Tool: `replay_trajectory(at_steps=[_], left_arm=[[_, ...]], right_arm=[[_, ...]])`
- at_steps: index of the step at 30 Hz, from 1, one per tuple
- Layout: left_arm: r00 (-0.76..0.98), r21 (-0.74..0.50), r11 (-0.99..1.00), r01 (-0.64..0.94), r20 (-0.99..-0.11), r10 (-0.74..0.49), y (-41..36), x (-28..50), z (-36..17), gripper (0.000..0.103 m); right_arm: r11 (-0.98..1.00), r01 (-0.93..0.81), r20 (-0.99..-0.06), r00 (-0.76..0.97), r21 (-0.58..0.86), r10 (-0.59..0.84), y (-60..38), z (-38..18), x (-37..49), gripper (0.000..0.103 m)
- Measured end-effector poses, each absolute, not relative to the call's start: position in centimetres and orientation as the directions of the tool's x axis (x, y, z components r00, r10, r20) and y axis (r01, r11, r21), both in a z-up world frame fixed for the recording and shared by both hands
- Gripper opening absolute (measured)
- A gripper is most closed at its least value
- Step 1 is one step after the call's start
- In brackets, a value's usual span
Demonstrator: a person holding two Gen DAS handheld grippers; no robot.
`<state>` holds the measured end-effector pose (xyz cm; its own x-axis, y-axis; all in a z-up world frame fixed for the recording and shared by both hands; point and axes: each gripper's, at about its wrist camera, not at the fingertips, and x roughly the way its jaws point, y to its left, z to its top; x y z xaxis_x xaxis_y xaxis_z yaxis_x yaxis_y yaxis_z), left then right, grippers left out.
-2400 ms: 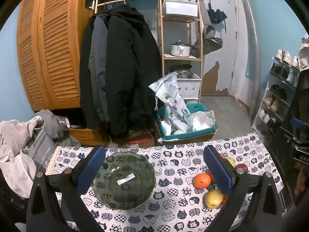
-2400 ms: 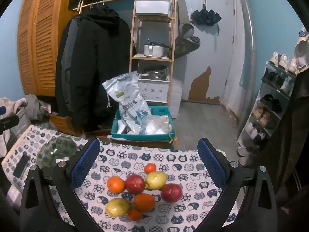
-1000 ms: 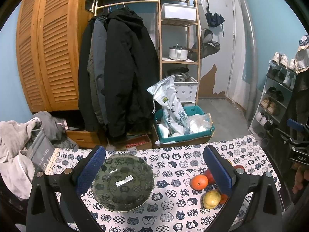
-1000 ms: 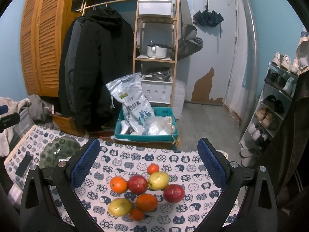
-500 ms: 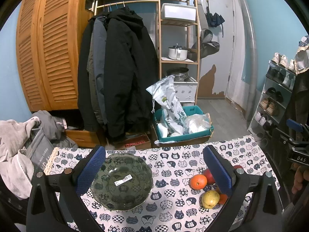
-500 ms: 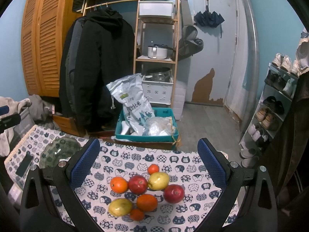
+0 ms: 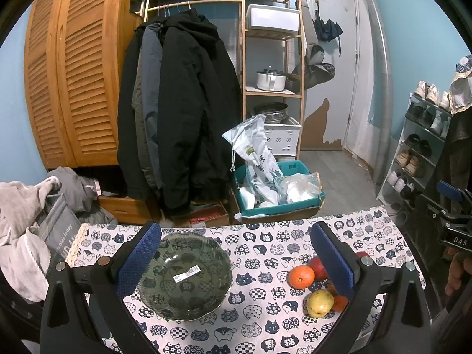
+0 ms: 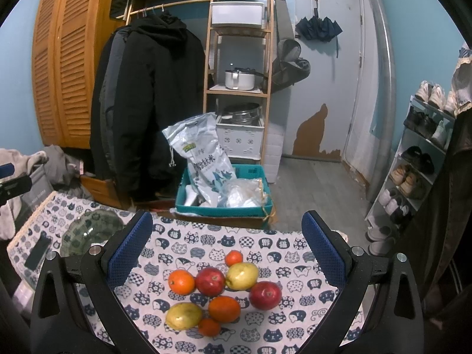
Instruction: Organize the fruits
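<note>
A green glass bowl (image 7: 184,274) with a barcode sticker sits empty on the cat-print tablecloth (image 7: 259,247), between my left gripper's fingers. My left gripper (image 7: 236,259) is open, above the table. The bowl also shows at the left in the right wrist view (image 8: 91,230). A pile of fruit lies under my open right gripper (image 8: 227,250): two red apples (image 8: 210,280) (image 8: 265,295), two yellow pears (image 8: 242,275) (image 8: 183,315), and several oranges (image 8: 181,281). In the left view an orange (image 7: 301,276) and a pear (image 7: 320,303) show at the right.
A black phone (image 8: 37,253) lies on the table's left edge. Beyond the table's far edge stand a teal crate (image 8: 224,203) with bags, hanging coats (image 7: 183,112), a wooden shelf (image 8: 239,67) and a shoe rack (image 8: 419,159). Grey clothes (image 7: 26,212) are piled at left.
Both grippers have barely moved; the views shift only slightly. Fruit and bowl lie where they were.
</note>
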<state>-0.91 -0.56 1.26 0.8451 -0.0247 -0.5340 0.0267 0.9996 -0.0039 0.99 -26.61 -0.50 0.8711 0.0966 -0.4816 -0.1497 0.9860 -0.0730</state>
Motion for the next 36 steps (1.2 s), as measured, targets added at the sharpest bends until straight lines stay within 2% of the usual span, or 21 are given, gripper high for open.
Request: replay_trajectory(at_steps=[36], left_arm=[[0.844, -0.010, 1.000, 0.028, -0.535, -0.029, -0.46, -1.03, 1.32, 0.102]], right_arm=[[0.986, -0.143, -0.478, 0.874, -0.083, 0.087, -26.43, -0.26, 0.88, 0.099]])
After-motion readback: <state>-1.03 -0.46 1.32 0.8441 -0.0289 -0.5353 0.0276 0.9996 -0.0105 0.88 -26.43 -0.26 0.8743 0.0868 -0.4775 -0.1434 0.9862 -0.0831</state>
